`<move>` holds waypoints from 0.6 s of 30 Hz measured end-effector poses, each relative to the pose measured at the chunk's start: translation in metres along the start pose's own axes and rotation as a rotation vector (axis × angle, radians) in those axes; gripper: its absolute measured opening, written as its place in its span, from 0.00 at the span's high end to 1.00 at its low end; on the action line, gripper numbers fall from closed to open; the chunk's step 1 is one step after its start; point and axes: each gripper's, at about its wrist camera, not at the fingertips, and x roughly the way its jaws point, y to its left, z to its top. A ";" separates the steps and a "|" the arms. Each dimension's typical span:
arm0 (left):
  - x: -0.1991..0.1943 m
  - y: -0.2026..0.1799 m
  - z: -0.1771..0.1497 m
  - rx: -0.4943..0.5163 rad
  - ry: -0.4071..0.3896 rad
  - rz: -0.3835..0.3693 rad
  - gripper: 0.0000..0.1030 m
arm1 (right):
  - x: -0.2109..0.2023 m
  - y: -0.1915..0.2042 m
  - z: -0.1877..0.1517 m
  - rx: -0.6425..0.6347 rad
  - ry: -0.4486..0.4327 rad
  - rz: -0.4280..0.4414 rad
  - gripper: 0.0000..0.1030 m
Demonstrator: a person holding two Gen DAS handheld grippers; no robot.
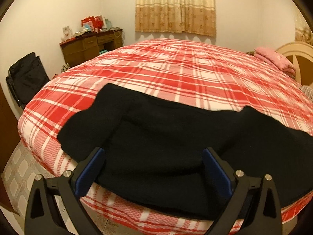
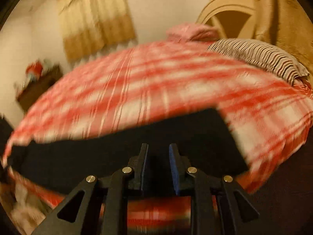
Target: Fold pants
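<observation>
Black pants lie along the near edge of the bed with the red plaid cover. In the left wrist view my left gripper is open wide, its blue pads either side of the pants' thick end, above the cloth. In the blurred right wrist view the pants stretch across the bed. My right gripper hangs over the near edge of the leg with a narrow gap between its fingers; I see no cloth pinched in it.
A brown desk with clutter and a black bag stand at the far left. Pink folded bedding and a striped pillow lie by the cream headboard. Tiled floor lies below the bed.
</observation>
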 end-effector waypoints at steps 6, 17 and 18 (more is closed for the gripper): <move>-0.002 -0.001 -0.005 0.029 0.009 0.017 0.01 | -0.017 0.007 -0.001 -0.013 -0.029 -0.034 0.77; -0.014 0.009 0.000 0.038 -0.028 0.020 0.01 | -0.001 0.071 -0.023 -0.041 0.102 0.245 0.58; -0.013 0.009 -0.001 0.039 -0.025 0.020 0.01 | -0.002 0.071 -0.027 -0.013 0.120 0.271 0.58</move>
